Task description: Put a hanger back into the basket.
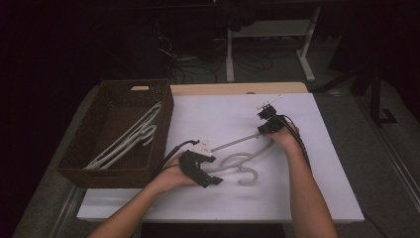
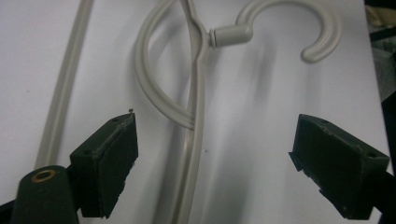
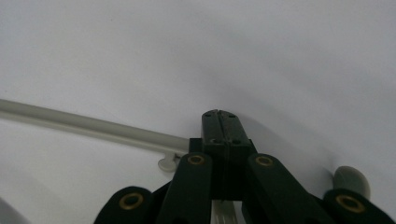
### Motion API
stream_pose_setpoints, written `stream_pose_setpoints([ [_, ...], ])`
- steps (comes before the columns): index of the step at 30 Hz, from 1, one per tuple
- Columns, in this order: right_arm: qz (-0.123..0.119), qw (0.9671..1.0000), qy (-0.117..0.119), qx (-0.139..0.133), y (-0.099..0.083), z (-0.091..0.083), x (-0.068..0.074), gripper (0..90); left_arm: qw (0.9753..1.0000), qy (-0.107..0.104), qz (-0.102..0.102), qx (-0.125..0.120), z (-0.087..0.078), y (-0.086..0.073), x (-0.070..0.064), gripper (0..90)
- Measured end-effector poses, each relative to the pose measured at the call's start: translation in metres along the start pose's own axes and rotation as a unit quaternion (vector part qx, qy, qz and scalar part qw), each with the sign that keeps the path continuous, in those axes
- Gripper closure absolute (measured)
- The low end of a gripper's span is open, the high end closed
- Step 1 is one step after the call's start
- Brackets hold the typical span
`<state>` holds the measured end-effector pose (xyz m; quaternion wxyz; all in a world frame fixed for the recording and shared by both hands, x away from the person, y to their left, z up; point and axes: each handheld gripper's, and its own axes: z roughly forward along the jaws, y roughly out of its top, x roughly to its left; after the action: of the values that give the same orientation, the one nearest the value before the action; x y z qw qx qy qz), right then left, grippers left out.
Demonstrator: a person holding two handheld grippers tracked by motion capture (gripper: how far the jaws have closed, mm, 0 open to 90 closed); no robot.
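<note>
The hanger (image 2: pixel 198 93) is smooth grey plastic. The bench (image 1: pixel 297 163) is matt white. The basket (image 1: pixel 89 148) is rough brown wicker.

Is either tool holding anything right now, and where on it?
The right tool is shut on the pale grey plastic hanger at its far end. The left tool is open, holding nothing.
</note>
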<state>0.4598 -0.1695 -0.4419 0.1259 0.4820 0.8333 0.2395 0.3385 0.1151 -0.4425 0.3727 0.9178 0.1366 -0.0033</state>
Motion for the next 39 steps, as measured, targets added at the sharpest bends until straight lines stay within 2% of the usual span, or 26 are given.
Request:
stream_pose_setpoints([
  [8,0.004,1.0000,0.007,0.000,0.000,0.000,-0.002,89.7,0.9992,0.006,0.009,0.038,0.013,0.001,0.005,42.6],
  [11,0.006,1.0000,0.007,0.001,0.000,0.000,-0.002,89.7,0.9991,0.006,0.011,0.040,0.014,0.003,0.006,54.6],
  [14,0.006,0.9999,0.008,0.001,0.000,0.000,-0.003,89.7,0.9987,0.016,0.015,0.047,0.014,0.005,0.006,63.3],
  [18,0.006,0.9999,0.008,0.001,0.000,0.000,-0.003,89.7,0.9987,0.015,0.013,0.048,0.013,0.004,0.009,75.8],
  [24,0.003,1.0000,0.008,-0.001,0.000,0.000,-0.003,89.6,0.9986,0.000,0.017,0.049,0.013,0.004,0.012,80.0],
  [28,0.006,0.9999,0.013,-0.005,0.001,-0.002,-0.004,89.3,0.9986,-0.001,0.020,0.049,0.013,0.004,0.012,80.5],
  [29,0.000,0.9996,0.026,-0.012,-0.001,-0.007,-0.005,80.7,0.9984,0.001,0.025,0.050,0.013,0.004,0.011,80.7],
  [31,-0.002,0.9994,0.031,-0.015,-0.002,-0.014,-0.005,76.4,0.9986,0.001,0.021,0.049,0.013,0.005,0.012,81.5],
  [32,-0.003,0.9993,0.033,-0.020,-0.003,-0.018,-0.005,73.4,0.9988,-0.002,0.011,0.048,0.013,0.004,0.013,81.6],
  [37,-0.003,0.9968,0.043,-0.067,-0.009,-0.045,-0.005,55.0,0.9986,0.002,0.015,0.050,0.013,0.006,0.012,81.8],
  [39,-0.005,0.9961,0.044,-0.077,-0.013,-0.056,-0.003,51.1,0.9988,0.002,0.014,0.047,0.012,0.006,0.012,81.8],
])
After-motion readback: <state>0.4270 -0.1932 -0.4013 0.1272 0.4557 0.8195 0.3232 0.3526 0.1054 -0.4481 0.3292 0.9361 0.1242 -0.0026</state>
